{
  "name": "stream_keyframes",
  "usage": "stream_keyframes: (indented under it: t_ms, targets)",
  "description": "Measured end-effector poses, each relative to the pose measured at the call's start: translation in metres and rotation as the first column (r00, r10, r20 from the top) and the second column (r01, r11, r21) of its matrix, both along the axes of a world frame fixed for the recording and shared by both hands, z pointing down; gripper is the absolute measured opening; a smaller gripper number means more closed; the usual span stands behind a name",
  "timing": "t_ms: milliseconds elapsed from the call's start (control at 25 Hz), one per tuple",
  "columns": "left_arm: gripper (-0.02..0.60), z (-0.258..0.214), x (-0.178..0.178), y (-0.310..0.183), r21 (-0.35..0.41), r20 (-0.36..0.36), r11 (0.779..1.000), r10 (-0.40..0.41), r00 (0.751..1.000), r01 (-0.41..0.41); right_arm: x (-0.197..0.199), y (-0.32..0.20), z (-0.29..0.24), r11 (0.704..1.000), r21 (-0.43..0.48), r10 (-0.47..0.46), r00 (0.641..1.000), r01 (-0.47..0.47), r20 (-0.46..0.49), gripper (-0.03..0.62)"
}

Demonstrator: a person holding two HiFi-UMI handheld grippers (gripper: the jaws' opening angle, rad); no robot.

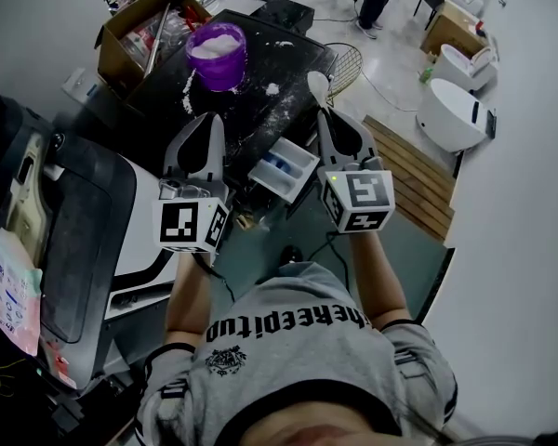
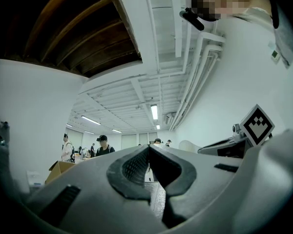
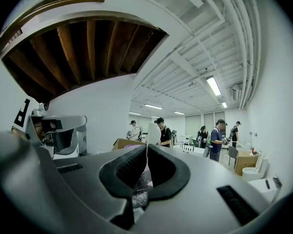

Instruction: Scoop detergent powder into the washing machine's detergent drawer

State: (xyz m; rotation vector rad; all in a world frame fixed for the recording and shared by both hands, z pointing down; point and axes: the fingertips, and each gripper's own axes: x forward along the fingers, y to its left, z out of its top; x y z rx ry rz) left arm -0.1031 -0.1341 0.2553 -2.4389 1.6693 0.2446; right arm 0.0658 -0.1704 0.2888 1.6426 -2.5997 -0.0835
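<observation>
Head view is taken first. What is judged to be the washing machine's dark top (image 1: pixel 293 49) lies beyond the pulled-out detergent drawer (image 1: pixel 284 168). The purple tub (image 1: pixel 217 56) of powder is stood on it, farther from the drawer.

The left hand-held gripper (image 1: pixel 211 119) is held just left of the drawer, with its jaws pressed together on nothing (image 2: pixel 148 150). The right hand-held gripper (image 1: pixel 324 111), just beyond the drawer's right side, is clamped on the thin handle of a white scoop (image 1: pixel 317 85) (image 3: pixel 153 130). Whether the scoop is loaded cannot be told.

Spilled powder (image 1: pixel 272 88) is already scattered beyond the drawer.

More spillage is judged likely:
- The slim handle could twist between the jaws.
- The scoop could be tipped before the narrow compartment is reached.
</observation>
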Motion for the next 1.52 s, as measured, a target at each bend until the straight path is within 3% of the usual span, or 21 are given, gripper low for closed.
stream_keyframes:
  t_ms: [400,1520]
  targets:
    - [0.005,-0.001,-0.003,0.001,0.008,-0.004,1.0,-0.004,1.0,0.004,0.001,0.005,-0.012,0.998,0.063,0.023,0.999,-0.021,-0.023,0.008]
    - [0.005,-0.003,-0.009,0.01,0.009,-0.003,1.0,-0.005,1.0,0.005,-0.001,0.019,-0.014,0.996,0.079,0.03,0.999,-0.029,-0.011,0.008]
